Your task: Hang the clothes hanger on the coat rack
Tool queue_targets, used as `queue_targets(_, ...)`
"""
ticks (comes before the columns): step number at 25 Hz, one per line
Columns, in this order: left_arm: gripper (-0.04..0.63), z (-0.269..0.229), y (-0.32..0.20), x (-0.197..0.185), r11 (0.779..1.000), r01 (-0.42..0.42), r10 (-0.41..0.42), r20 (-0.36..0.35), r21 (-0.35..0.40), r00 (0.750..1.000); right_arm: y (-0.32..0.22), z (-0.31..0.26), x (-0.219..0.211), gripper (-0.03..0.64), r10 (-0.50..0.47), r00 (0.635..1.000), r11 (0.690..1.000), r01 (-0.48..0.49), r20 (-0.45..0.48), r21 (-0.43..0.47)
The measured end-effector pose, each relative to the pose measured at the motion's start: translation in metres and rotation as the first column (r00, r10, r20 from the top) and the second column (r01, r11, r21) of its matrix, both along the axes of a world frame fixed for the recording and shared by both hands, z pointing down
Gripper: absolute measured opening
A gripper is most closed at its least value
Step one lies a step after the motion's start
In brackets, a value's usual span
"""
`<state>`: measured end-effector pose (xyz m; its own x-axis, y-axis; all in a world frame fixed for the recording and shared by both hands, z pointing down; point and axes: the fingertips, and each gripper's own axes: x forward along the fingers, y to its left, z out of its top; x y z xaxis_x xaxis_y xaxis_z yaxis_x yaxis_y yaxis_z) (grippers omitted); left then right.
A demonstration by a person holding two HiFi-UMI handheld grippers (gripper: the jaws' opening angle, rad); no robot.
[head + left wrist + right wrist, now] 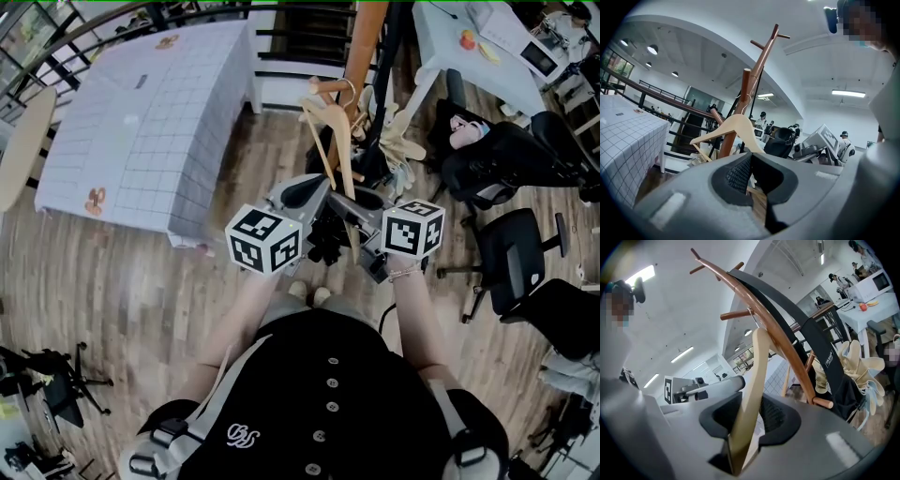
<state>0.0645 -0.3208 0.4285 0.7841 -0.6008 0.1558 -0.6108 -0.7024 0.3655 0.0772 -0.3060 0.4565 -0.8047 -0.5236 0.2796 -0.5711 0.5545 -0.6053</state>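
Clothes hanger [757,366] between right tool's [750,420] parted jaws, beside coat rack [785,345]

Black buttoned top [328,394], grey straps [223,377], bracelet [403,274]

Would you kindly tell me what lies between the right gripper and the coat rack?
The wooden hanger: its arm rises from between the open fingers of the right gripper towards the coat rack, as the right gripper view shows.

Clothes hanger [736,125] pale beige wood, coat rack [758,70] reddish-brown — tablecloth [159,122] white w/ thin grey grid, floor [112,281] brown planks.
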Motion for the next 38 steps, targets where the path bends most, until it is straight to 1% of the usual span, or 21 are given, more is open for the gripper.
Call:
queue_targets(3, -0.006, 0.002, 0.003, 0.001, 1.0, -0.006, 0.006, 0.011, -0.002, 1.0, 0.0, -0.001, 0.004, 0.12, 0.01, 1.0, 1.0, -0.01, -0.028, 0.008)
queue_targets(5, -0.006, 0.003, 0.007, 0.003, 1.0, -0.011, 0.011, 0.019, -0.003, 1.0, 0.001, -0.001, 0.008, 0.124, 0.028, 0.997, 0.999, -0.026, -0.065, 0.025)
queue_targets(7, -0.006, 0.004, 0.011, 0.006, 1.0, -0.021, 0.021, 0.022, -0.004, 1.0, 0.0, -0.002, 0.013, 0.129, 0.061, 0.992, 0.997, -0.054, -0.114, 0.063)
queue_targets(10, -0.006, 0.005, 0.016, 0.012, 0.999, -0.037, 0.038, 0.03, -0.006, 0.999, -0.002, -0.001, 0.024, 0.109, 0.119, 0.976, 0.988, -0.098, -0.183, 0.12)
queue_targets(15, -0.006, 0.006, 0.022, 0.021, 0.999, -0.054, 0.054, 0.039, -0.004, 0.998, -0.001, 0.003, 0.039, 0.106, 0.168, 0.96, 0.979, -0.137, -0.223, 0.149)
queue_targets(20, -0.006, 0.003, 0.025, 0.027, 0.998, -0.067, 0.066, 0.041, 0.009, 0.997, -0.002, -0.006, 0.056, 0.106, 0.247, 0.942, 0.958, -0.202, -0.229, 0.202)
queue_targets(24, -0.006, -0.002, 0.027, 0.03, 0.997, -0.075, 0.074, 0.033, 0.019, 0.997, -0.002, -0.021, 0.063, 0.105, 0.278, 0.934, 0.941, -0.218, -0.224, 0.259)
queue_targets(25, -0.006, -0.005, 0.027, 0.03, 0.997, -0.077, 0.077, 0.03, 0.025, 0.997, 0.0, -0.027, 0.062, 0.101, 0.278, 0.935, 0.937, -0.213, -0.222, 0.279)
queue_targets(26, -0.006, -0.008, 0.028, 0.031, 0.996, -0.081, 0.08, 0.026, 0.033, 0.996, 0.002, -0.033, 0.06, 0.078, 0.273, 0.936, 0.932, -0.2, -0.222, 0.303)
queue_targets(27, -0.006, -0.012, 0.029, 0.032, 0.995, -0.084, 0.083, 0.023, 0.043, 0.996, 0.005, -0.039, 0.057, 0.027, 0.261, 0.939, 0.927, -0.179, -0.225, 0.329)
queue_targets(28, -0.006, -0.017, 0.03, 0.033, 0.995, -0.088, 0.087, 0.02, 0.056, 0.996, 0.007, -0.045, 0.052, 0.0, 0.245, 0.942, 0.923, -0.155, -0.231, 0.351)
queue_targets(30, -0.006, -0.026, 0.031, 0.034, 0.992, -0.091, 0.089, 0.02, 0.084, 0.996, 0.012, -0.057, 0.044, 0.0, 0.219, 0.945, 0.916, -0.115, -0.241, 0.384)
queue_targets(33, -0.006, -0.036, 0.031, 0.033, 0.989, -0.099, 0.096, 0.028, 0.113, 0.995, 0.017, -0.073, 0.033, 0.0, 0.209, 0.947, 0.902, -0.091, -0.243, 0.423)
queue_targets(35, -0.006, -0.042, 0.03, 0.033, 0.986, -0.1, 0.097, 0.032, 0.132, 0.995, 0.018, -0.083, 0.028, 0.0, 0.217, 0.946, 0.887, -0.089, -0.239, 0.453)
queue_targets(38, -0.006, -0.05, 0.03, 0.029, 0.98, -0.088, 0.08, 0.052, 0.179, 0.995, 0.017, -0.095, 0.024, 0.0, 0.26, 0.941, 0.861, -0.124, -0.216, 0.493)
